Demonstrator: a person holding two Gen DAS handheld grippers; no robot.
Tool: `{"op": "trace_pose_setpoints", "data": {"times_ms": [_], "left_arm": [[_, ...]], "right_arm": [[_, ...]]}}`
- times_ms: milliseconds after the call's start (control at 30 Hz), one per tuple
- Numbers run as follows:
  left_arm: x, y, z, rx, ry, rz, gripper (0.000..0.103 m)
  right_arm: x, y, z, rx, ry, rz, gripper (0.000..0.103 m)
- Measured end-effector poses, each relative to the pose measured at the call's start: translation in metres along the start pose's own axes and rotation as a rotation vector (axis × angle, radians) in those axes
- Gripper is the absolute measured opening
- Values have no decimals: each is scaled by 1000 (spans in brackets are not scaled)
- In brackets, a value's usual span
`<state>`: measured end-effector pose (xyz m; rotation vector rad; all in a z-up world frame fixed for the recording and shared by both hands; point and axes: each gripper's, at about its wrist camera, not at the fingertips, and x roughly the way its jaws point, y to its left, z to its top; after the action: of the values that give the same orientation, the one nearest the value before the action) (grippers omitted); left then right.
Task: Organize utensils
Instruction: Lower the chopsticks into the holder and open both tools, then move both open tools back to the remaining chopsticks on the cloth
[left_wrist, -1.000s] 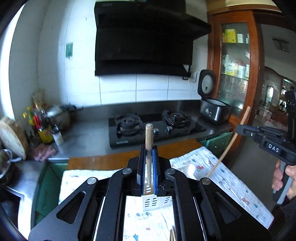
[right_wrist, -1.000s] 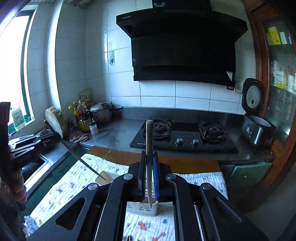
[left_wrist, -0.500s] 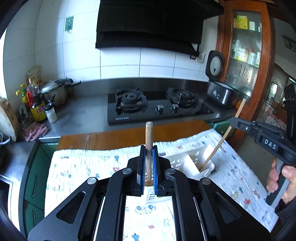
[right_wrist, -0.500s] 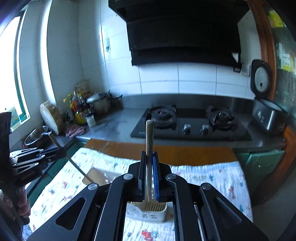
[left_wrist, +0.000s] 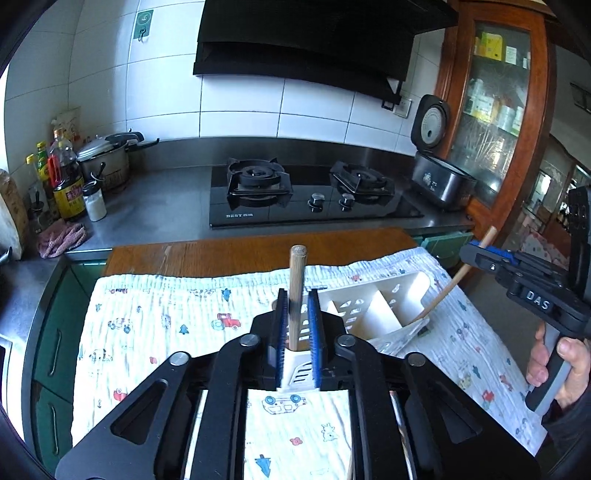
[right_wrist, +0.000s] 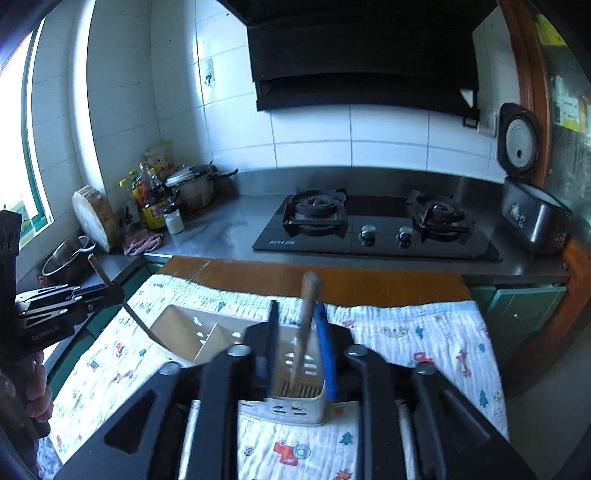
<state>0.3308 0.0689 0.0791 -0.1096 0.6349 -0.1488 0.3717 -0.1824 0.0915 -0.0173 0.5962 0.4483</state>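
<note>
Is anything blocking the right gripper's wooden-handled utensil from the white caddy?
Nothing visible does: the wooden-handled utensil already stands inside an end compartment of the white caddy, between the open jaws of the right gripper.

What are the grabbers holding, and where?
Right gripper: nothing; its jaws stand apart from the wooden stick in the white caddy. Left gripper: jaws flank a second stick mid-length, but a grip cannot be told.

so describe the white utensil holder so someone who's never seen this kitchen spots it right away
In front of the black gas stove is a table under a cartoon-print cloth. On the cloth stands the white utensil holder, a slotted plastic caddy split into compartments, the only white box there.
</note>
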Motion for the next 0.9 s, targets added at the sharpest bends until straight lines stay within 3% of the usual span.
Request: {"op": "trace_pose_setpoints", "data": {"times_ms": [33,100,367,600,900], "left_arm": [[-4,-1,0,3,-9,1,28],[-15,-3,1,3,-36,10,34],[-81,-16,-8,-1,-109,1,36],[-134,-27,-57,-9,-100,-22,36],[-161,-38,-148,-12,-33,-42,36]], "right_arm": [[-4,0,0,-2,-8,-3,34],[-16,2,1,-16,-30,-24,38],[-81,7,-9,-70,-102,-96,67],[-136,6,-56,-39,-89,-35,67],[-175,9,-161,-14,9,21,66]]}}
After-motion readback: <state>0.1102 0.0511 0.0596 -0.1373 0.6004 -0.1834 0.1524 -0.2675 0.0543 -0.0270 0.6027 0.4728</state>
